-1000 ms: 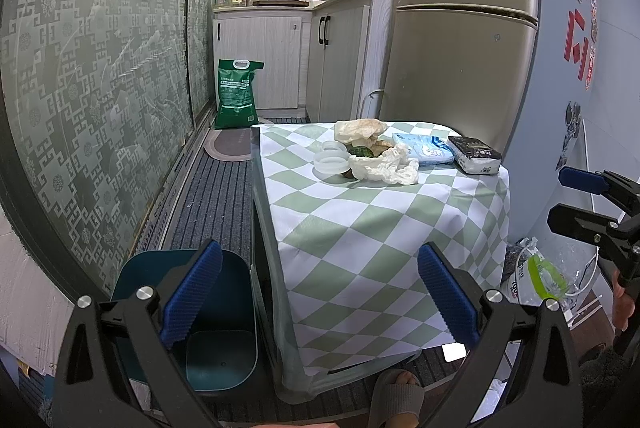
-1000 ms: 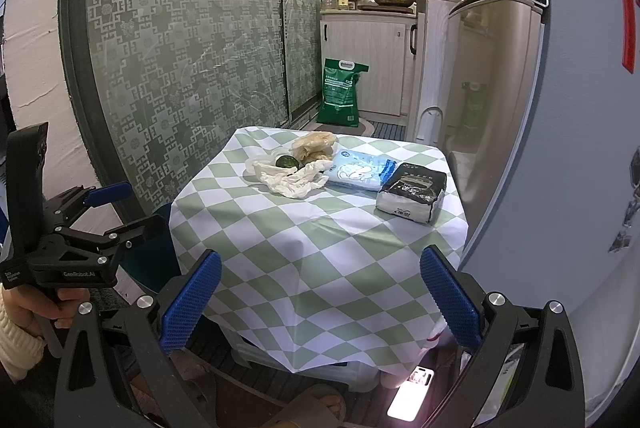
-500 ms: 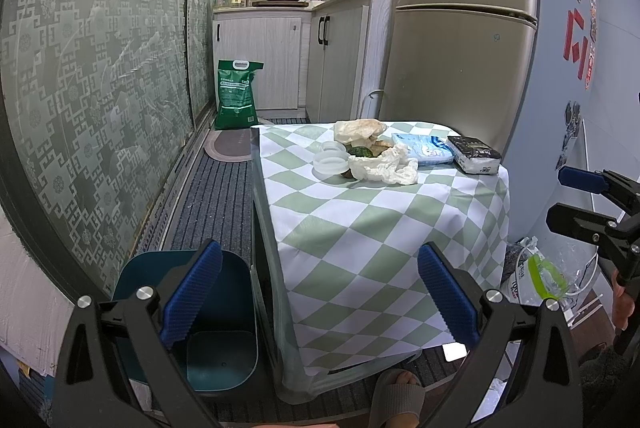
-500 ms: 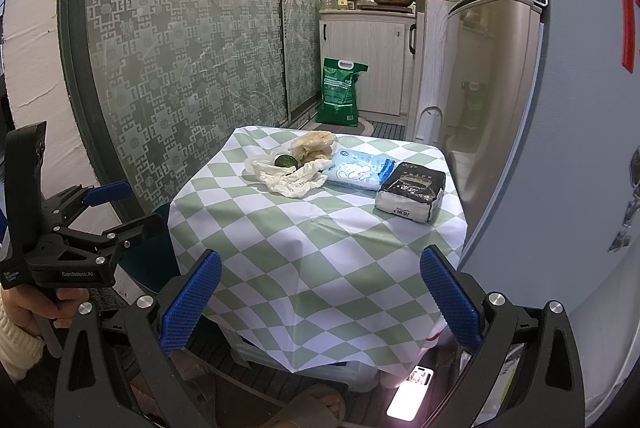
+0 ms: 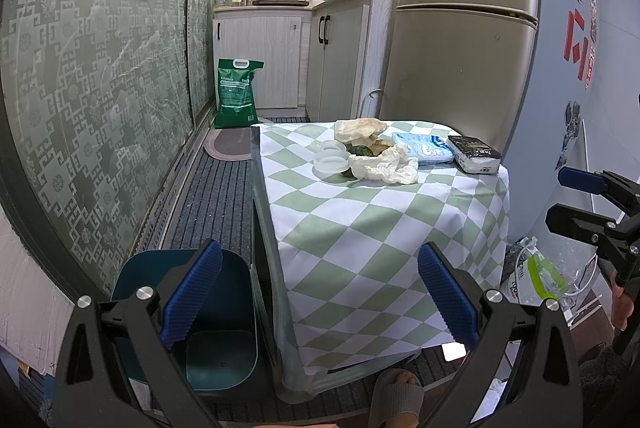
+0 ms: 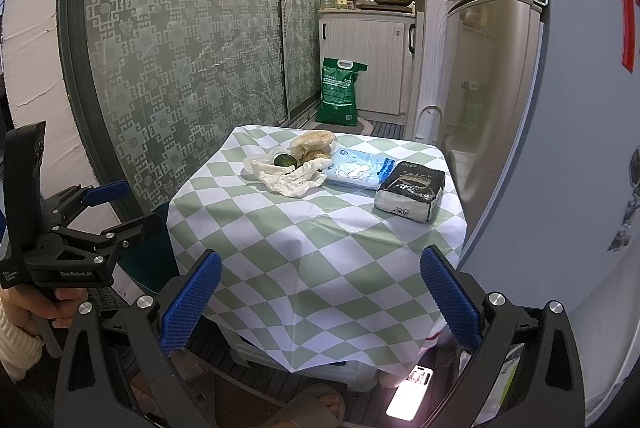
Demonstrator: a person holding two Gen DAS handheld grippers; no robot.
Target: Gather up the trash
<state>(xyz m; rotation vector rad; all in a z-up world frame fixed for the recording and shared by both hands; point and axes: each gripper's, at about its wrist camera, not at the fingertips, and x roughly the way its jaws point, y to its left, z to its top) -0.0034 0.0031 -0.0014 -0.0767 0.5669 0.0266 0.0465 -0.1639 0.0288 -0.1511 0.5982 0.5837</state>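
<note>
On the far part of the checked tablecloth [image 5: 360, 228] lies a heap of trash: a crumpled white tissue [image 5: 384, 165] [image 6: 290, 177], a brownish crumpled wrapper [image 5: 360, 129] [image 6: 312, 143], a dark green round scrap [image 5: 360, 150] [image 6: 284, 160] and clear plastic lids [image 5: 331, 159]. A teal bin [image 5: 192, 328] stands on the floor left of the table. My left gripper [image 5: 318, 302] hangs open over the table's near left corner, holding nothing. My right gripper [image 6: 320, 302] is open and bare at the near edge. Each shows in the other's view, the right gripper [image 5: 576, 199] and the left gripper [image 6: 120, 207].
A blue tissue pack [image 6: 360, 169] and a black-and-white packet [image 6: 410, 193] lie on the table's right side. A fridge [image 5: 460, 47] stands behind, a green sack [image 5: 237, 93] by the cabinets, a patterned glass door [image 5: 80, 87] at left. A slippered foot [image 5: 396, 398] is below.
</note>
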